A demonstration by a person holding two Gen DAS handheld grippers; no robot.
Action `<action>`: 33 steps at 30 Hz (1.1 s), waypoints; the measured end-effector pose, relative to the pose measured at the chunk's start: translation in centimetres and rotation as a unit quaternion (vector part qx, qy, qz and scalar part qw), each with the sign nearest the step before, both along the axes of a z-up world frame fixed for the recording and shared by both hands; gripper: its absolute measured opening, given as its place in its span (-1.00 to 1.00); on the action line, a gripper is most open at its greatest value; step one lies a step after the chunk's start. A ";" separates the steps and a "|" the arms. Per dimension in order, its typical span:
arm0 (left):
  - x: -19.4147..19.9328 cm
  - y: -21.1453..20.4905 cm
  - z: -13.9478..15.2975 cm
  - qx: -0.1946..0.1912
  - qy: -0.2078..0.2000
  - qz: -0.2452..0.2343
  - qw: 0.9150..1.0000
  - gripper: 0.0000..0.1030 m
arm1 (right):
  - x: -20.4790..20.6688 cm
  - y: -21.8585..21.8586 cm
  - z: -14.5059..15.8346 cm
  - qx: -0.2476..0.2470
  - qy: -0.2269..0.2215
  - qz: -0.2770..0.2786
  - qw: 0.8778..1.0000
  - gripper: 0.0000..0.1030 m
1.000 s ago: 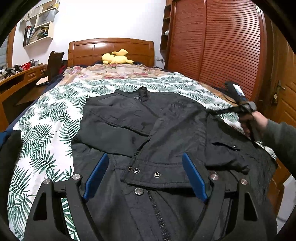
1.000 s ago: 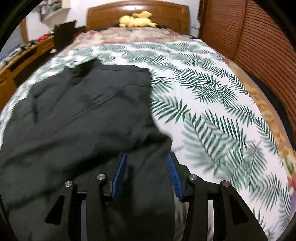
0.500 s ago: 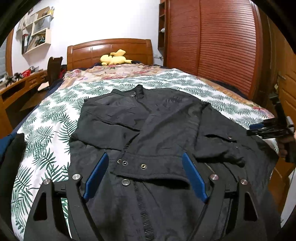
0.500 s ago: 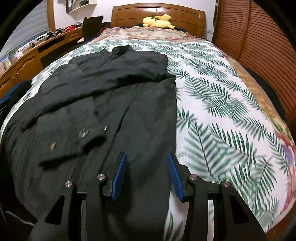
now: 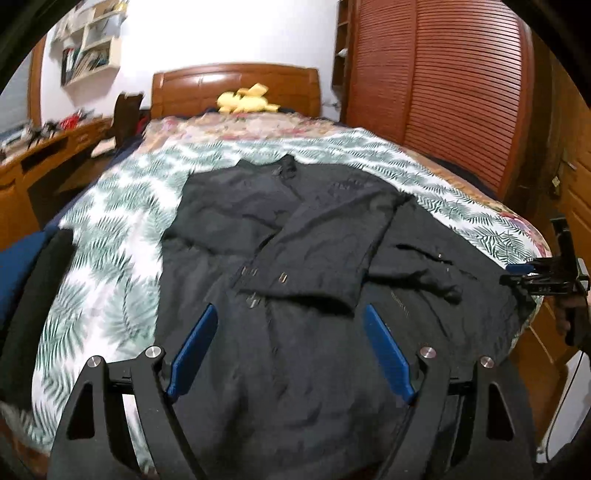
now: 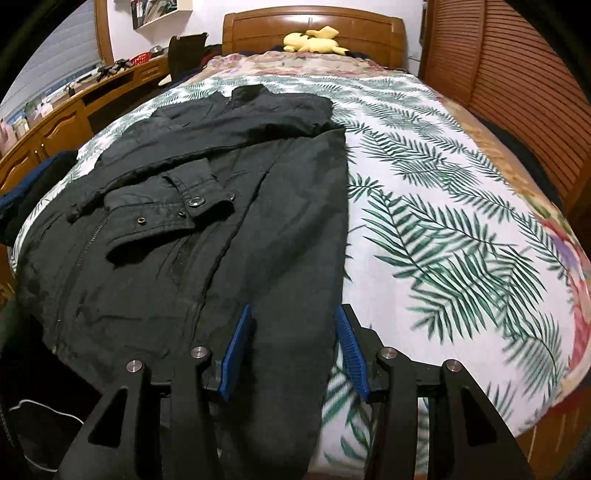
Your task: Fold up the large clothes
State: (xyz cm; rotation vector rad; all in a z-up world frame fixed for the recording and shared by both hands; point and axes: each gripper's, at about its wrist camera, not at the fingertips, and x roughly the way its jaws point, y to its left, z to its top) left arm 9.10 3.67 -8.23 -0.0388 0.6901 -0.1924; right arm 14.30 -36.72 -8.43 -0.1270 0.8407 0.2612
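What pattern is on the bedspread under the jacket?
Green palm-leaf fronds on white; the bedspread shows best in the right wrist view, beside the black jacket.

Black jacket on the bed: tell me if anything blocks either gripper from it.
Nothing visible does. The black fabric jacket lies directly beneath the open left gripper and right gripper, no object between.

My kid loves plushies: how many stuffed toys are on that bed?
1: a yellow plush toy by the wooden headboard, beyond the black jacket. Others may be hidden out of view.
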 end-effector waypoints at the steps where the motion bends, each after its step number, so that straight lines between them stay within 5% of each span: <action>1: -0.3 0.5 -0.1 -0.003 0.008 0.005 1.000 0.60 | -0.4 -0.1 0.1 0.006 0.000 0.000 1.000 -0.04; 11: -2.9 4.4 -2.1 0.016 0.045 0.047 0.998 0.25 | -2.7 -0.9 0.1 0.030 -0.004 -0.013 0.999 -0.04; 22: -3.8 6.8 -5.8 -0.006 0.091 0.060 0.994 -0.01 | -2.6 -1.1 -0.5 0.036 0.007 -0.027 0.999 0.05; 28: -3.6 6.6 -6.4 -0.010 0.093 0.049 0.994 -0.05 | -3.7 0.9 -0.1 0.041 -0.001 0.033 0.999 0.05; 33: -3.6 6.4 -6.8 -0.019 0.091 0.035 0.995 -0.05 | -3.9 0.6 0.1 0.062 -0.004 0.026 0.998 0.05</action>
